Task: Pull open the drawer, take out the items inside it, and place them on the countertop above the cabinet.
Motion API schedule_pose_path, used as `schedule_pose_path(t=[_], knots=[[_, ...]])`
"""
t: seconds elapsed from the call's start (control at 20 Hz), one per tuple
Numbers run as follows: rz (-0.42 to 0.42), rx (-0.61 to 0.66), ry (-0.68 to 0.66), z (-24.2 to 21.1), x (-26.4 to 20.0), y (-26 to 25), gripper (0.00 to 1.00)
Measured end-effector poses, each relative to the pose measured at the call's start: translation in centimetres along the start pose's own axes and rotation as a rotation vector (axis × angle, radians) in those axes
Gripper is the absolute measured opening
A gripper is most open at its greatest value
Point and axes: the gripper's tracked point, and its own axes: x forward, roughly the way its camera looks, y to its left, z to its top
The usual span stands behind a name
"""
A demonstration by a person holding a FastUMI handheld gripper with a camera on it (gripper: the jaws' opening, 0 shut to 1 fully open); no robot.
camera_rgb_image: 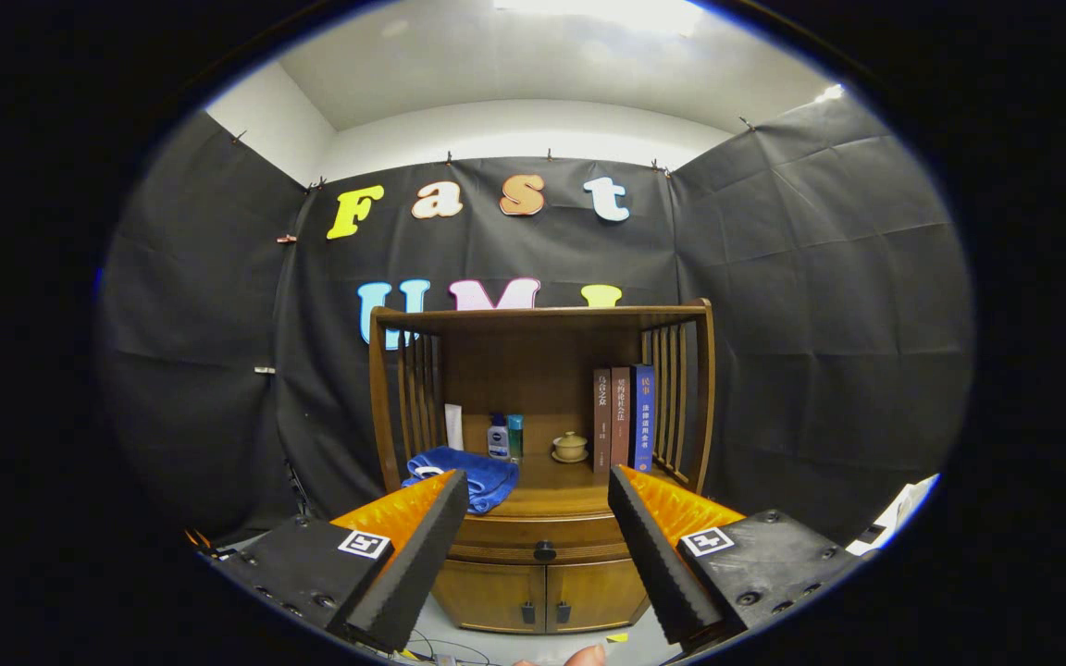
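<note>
Drawer (pixel 544 539) closed, beyond the gripper (pixel 539 481); jaws apart, empty; blue towel (pixel 464 474) on countertop (pixel 551 500).

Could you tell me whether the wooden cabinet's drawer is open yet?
Shut: the curved wooden drawer front sits flush, dark knob untouched beyond the open gripper.

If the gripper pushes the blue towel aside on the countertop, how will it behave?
The blue towel lies in loose folds, so it is probably floppy and would bunch up, not slide whole. Its edge overhangs the countertop, so it may slip off. The gripper is open, well short of it.
</note>
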Motion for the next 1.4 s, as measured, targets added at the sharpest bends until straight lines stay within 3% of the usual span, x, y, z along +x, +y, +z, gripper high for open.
schedule_pose_path(t=[0.6,1.05,1.4], knots=[[0.008,-0.018,0.010,-2.4,1.7,-0.1,0.98],[0.033,0.041,-0.021,-6.9,8.9,0.3,0.98],[0.016,0.032,0.030,-14.5,14.4,0.7,0.98]])
